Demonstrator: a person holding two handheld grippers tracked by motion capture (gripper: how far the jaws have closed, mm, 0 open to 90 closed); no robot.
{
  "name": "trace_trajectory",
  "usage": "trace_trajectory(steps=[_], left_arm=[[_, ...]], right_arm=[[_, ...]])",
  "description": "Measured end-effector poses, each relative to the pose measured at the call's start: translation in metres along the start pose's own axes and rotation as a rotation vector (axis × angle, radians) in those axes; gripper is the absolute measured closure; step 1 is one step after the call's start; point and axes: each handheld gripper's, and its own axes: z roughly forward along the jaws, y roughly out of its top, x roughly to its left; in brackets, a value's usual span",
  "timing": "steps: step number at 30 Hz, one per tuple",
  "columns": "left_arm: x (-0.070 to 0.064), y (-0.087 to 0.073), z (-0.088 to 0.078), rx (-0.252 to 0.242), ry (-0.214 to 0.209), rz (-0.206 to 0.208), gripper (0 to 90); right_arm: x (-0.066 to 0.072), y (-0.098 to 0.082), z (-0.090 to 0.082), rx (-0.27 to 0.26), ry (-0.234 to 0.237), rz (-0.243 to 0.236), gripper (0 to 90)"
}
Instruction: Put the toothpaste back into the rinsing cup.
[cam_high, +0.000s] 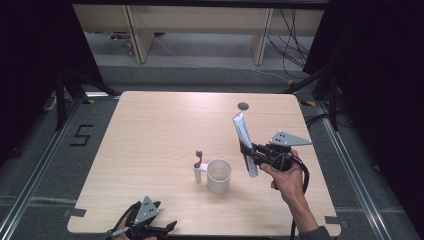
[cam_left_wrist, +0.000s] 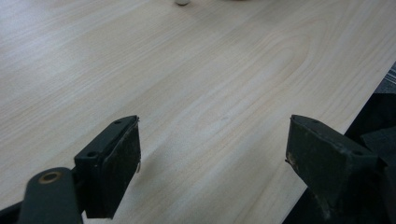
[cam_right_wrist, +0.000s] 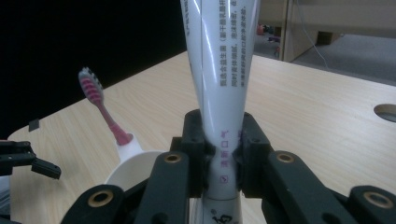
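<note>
High view has my right claw (cam_high: 248, 151) clamped on a toothpaste tube (cam_high: 245, 142), held up over the right half of the bench (cam_high: 150, 130), just right of the cup (cam_high: 219, 175). The tube's long axis runs near upright, leaning a little: its flat crimped end points up and away from me, its lower end hangs below my jaws. It is a smooth, glossy white plastic tube with small printed lettering, pinched in where the black pads (cam_right_wrist: 198, 140) squeeze it. The cup is a plain white round plastic one, standing open side up. Beside it a toothbrush (cam_high: 199, 162) stands with a pink neck and bristled head. My left claw (cam_left_wrist: 212, 154) rests open over the pale wood-grain bench at its near edge, holding nothing.
</note>
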Motion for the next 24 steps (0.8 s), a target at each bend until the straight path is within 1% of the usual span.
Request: trace_trajectory(steps=[2, 3, 4, 5, 6, 7, 8, 9, 10, 11, 12, 14, 17, 18, 19, 21, 22, 24], left_arm=[[0.0, 0.0, 0.0, 0.0, 0.0, -0.002, 17.4], [0.0, 0.0, 0.0, -0.001, -0.001, -0.003, 17.4], [0.0, 0.0, 0.0, 0.0, -0.001, -0.002, 17.4], [0.0, 0.0, 0.0, 0.0, -0.002, -0.001, 17.4], [-0.001, 0.0, 0.0, -0.001, -0.001, -0.002, 17.4], [-0.001, 0.0, 0.0, -0.003, -0.001, -0.004, 17.4], [0.0, 0.0, 0.0, -0.003, -0.001, -0.005, 17.4], [0.0, 0.0, 0.0, -0.001, -0.001, -0.003, 17.5], [0.001, 0.0, 0.0, 0.009, 0.0, 0.007, 17.4], [0.0, 0.0, 0.0, -0.001, -0.001, -0.004, 17.4], [-0.001, 0.0, 0.0, -0.002, -0.002, -0.005, 17.4], [0.0, 0.0, 0.0, 0.007, -0.002, 0.006, 17.4], [0.0, 0.0, 0.0, -0.002, -0.002, -0.004, 17.4], [0.0, 0.0, 0.0, -0.002, -0.001, -0.003, 17.4], [0.0, 0.0, 0.0, 0.0, -0.003, -0.002, 17.5], [0.0, 0.0, 0.0, -0.005, -0.007, -0.003, 17.4], [0.0, 0.0, 0.0, -0.006, -0.007, -0.003, 17.4], [0.0, 0.0, 0.0, -0.005, -0.006, -0.001, 17.4]], right_arm=[[0.003, 0.003, 0.001, -0.011, -0.003, -0.004, 76.9], [0.003, 0.005, 0.001, -0.02, -0.003, -0.019, 76.9], [0.004, 0.006, 0.002, -0.032, -0.006, -0.015, 76.9], [0.006, 0.007, 0.002, -0.027, 0.006, 0.021, 76.9], [0.006, 0.009, 0.004, -0.034, 0.014, 0.008, 76.9], [0.006, 0.01, 0.006, -0.045, 0.005, -0.006, 76.9], [0.008, 0.011, 0.006, -0.036, 0.003, 0.001, 76.9], [0.009, 0.012, 0.008, -0.045, 0.014, -0.003, 76.9], [0.01, 0.013, 0.009, -0.051, 0.014, -0.004, 76.9], [0.012, 0.014, 0.01, -0.05, 0.02, 0.007, 76.9], [0.013, 0.015, 0.012, -0.061, 0.026, -0.001, 76.9], [0.015, 0.017, 0.015, -0.064, 0.024, 0.016, 76.9], [0.017, 0.019, 0.02, -0.067, 0.037, 0.003, 76.9], [0.018, 0.019, 0.021, -0.065, 0.039, 0.011, 76.9], [0.02, 0.02, 0.024, -0.075, 0.046, 0.014, 76.9], [0.023, 0.02, 0.026, -0.065, 0.052, 0.033, 76.9], [0.023, 0.021, 0.028, -0.08, 0.05, 0.016, 76.9], [0.025, 0.021, 0.031, -0.075, 0.067, 0.024, 76.9]])
